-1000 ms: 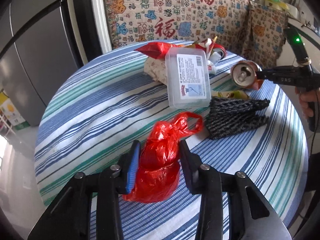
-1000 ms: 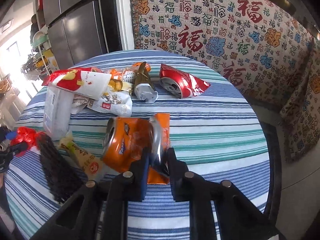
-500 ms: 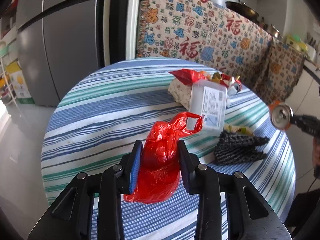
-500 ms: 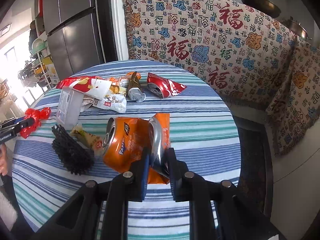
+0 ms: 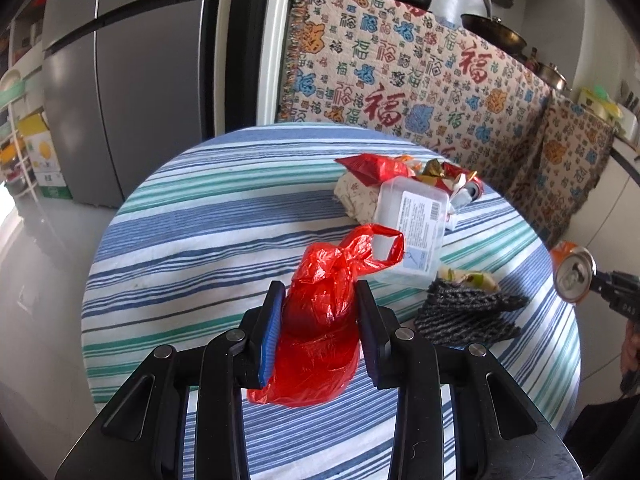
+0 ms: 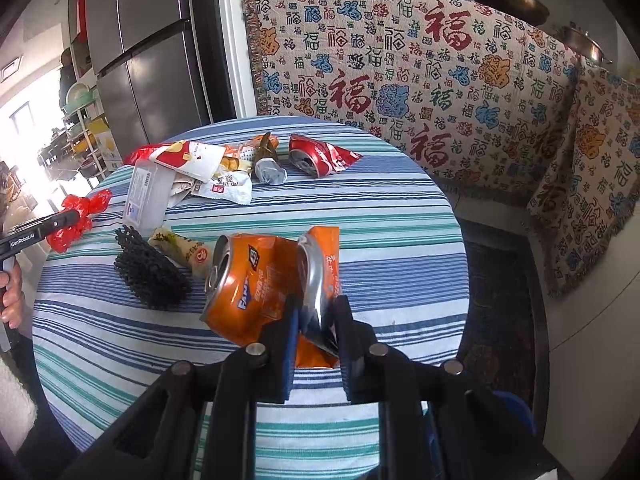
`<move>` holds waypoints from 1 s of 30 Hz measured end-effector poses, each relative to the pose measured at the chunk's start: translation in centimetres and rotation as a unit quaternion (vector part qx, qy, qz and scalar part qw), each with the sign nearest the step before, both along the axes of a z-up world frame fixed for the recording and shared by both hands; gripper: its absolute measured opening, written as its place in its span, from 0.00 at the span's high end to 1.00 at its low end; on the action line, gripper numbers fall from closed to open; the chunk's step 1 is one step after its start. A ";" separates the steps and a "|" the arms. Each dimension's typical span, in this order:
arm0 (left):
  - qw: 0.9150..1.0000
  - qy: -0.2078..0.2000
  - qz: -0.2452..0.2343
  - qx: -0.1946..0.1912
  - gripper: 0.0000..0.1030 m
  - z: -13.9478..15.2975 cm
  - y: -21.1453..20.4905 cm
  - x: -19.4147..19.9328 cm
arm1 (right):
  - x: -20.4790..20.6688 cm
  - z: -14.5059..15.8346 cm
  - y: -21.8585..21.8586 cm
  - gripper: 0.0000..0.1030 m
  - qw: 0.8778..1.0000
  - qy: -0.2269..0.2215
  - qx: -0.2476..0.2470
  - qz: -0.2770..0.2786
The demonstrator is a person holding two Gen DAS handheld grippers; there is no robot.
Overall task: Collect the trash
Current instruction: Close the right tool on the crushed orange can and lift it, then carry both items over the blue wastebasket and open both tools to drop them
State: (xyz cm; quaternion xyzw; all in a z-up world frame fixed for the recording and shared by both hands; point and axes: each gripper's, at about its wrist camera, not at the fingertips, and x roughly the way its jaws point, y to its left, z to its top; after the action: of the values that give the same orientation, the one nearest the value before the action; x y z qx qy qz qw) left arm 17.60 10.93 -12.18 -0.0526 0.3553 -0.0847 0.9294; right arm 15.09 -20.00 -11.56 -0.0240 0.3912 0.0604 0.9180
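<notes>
My left gripper (image 5: 320,296) is shut on a red plastic bag (image 5: 324,320) and holds it above the striped round table (image 5: 200,240). My right gripper (image 6: 316,308) is shut on a crushed orange soda can (image 6: 256,280), held above the table's near side. The can also shows at the right edge of the left wrist view (image 5: 572,272), and the bag at the left of the right wrist view (image 6: 76,216). On the table lie a clear plastic box (image 5: 416,224), a black foam net (image 6: 150,268), snack wrappers (image 6: 192,164) and a crushed red can (image 6: 316,156).
A grey fridge (image 5: 120,80) stands behind the table at the left. A patterned cloth (image 6: 400,72) covers the counter behind, with pans on top. A wrapped snack (image 6: 180,248) lies beside the net. Floor shows to the right of the table (image 6: 500,272).
Both grippers have risen and pulled back from the table with the bag and the can still held. The table and its trash look smaller and farther away.
</notes>
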 end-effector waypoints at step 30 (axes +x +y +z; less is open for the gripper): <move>0.936 0.056 -0.340 -0.071 0.66 2.1 -36.3 -7.0 | -14.1 -5.2 -27.5 0.83 0.969 0.070 0.000 -0.236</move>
State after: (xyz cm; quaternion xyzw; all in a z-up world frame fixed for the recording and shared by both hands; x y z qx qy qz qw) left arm 10.56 -25.40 -10.05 0.0006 0.3967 -0.4179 0.8173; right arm 1.04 -47.54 -16.73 0.0729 0.4491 -0.1566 0.8766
